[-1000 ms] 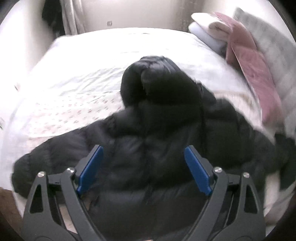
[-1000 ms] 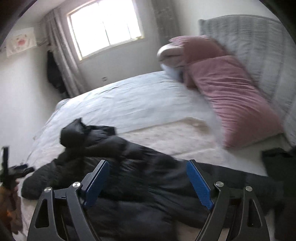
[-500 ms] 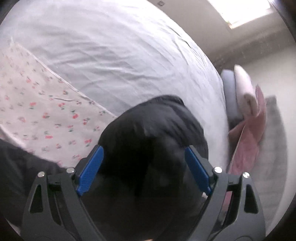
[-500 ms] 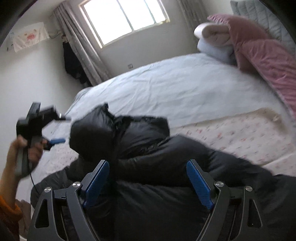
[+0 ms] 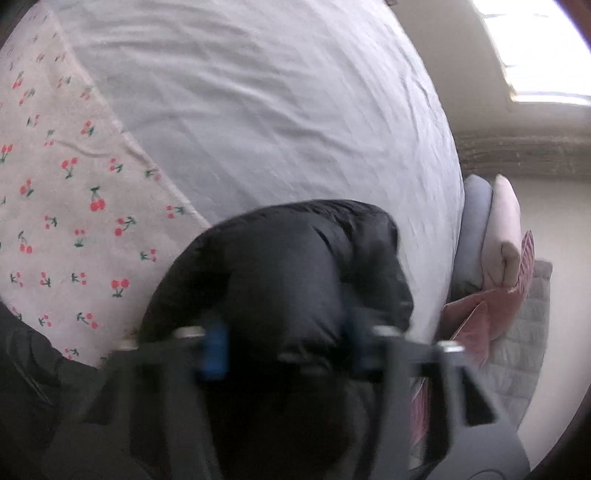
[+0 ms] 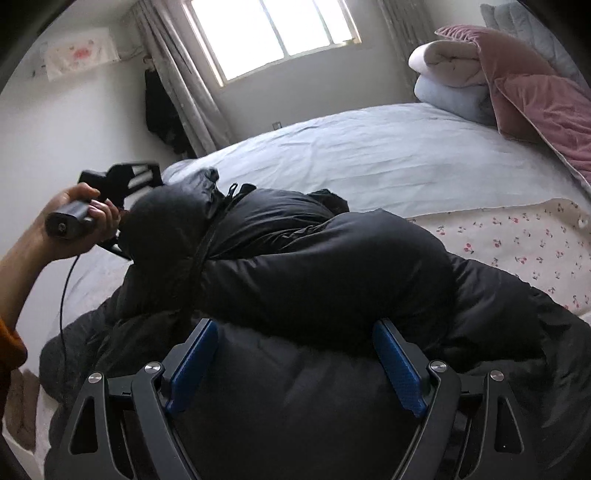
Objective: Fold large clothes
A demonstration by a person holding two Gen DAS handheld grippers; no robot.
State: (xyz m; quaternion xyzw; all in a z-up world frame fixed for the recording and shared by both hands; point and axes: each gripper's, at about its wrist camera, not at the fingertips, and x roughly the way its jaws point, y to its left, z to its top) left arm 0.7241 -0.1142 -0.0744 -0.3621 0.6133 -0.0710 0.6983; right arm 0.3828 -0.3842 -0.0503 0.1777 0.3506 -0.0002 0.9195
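while folded bedding [image 6: 448, 83] and a pink pillow [image 6: 546, 107] crowd the headboard end, the black puffer jacket [image 6: 295, 280] lies lengthwise across the bed [image 6: 369, 155], hood [image 5: 295, 266] raised between the left gripper [image 5: 284, 354]'s narrowed, blurred fingers; grip unclear. the right gripper [image 6: 295, 365] hovers spread wide over the jacket's body.

Home bedroom: bed [image 6: 369, 147] (pillows [image 6: 454, 85]), curtained window [image 6: 273, 33]

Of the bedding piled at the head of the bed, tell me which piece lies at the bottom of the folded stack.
The pale blue folded quilt. It lies directly on the sheet, the cream quilt stacked on top; the pink velvet pillow leans beside them.
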